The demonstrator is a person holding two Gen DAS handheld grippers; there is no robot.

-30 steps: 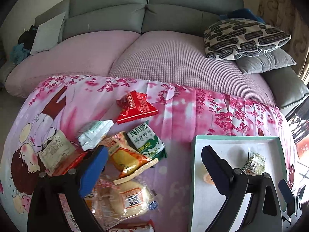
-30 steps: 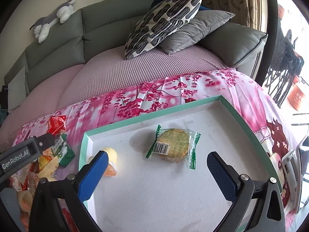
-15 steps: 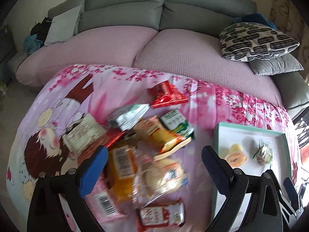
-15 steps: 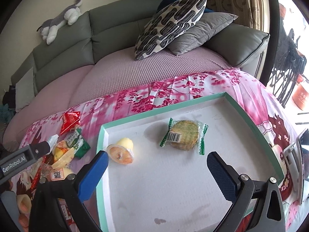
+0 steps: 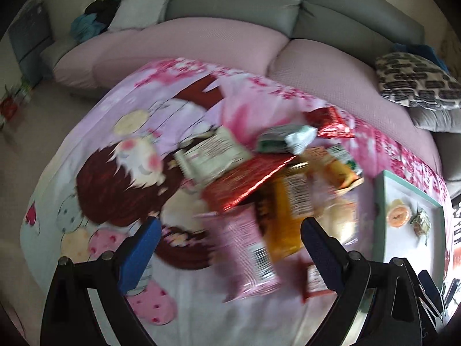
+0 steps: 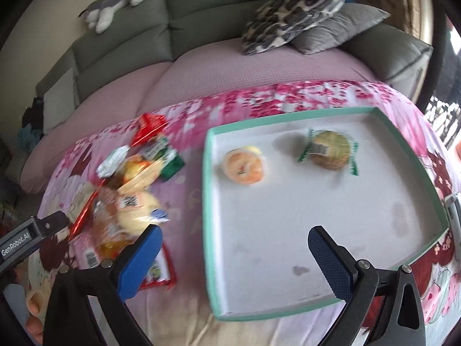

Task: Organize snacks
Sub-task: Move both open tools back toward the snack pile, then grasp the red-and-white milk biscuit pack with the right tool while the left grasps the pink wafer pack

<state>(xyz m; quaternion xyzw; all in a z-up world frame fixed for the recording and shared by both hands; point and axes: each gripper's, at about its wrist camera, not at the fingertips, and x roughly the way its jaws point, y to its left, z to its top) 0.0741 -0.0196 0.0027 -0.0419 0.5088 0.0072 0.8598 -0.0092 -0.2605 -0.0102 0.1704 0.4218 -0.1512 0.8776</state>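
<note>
A heap of wrapped snacks [image 5: 268, 184] lies on the pink cartoon cloth, blurred by motion. My left gripper [image 5: 229, 242] hangs open above the heap's near end, over a pink packet [image 5: 247, 250] and an orange packet [image 5: 291, 216], holding nothing. To the right sits a white tray with a teal rim [image 6: 208, 190]. It holds an orange jelly cup [image 6: 245, 165] and a round cake in a green-edged wrapper [image 6: 331, 150]. My right gripper [image 6: 233, 245] is open and empty above the tray's near left corner. The snack heap [image 6: 129, 184] shows at left in the right wrist view.
A grey sofa with a pink seat cover [image 5: 201, 46] runs behind the table. A patterned cushion [image 6: 294, 11] and a grey cushion [image 6: 337, 28] lie at its right end, a plush toy [image 6: 115, 5] on its backrest. A red packet [image 6: 158, 271] lies near the cloth's front.
Both grippers have pulled back and swung left. The left view now centres on the snack heap instead of the tray edge. The tray's contents have not moved.
</note>
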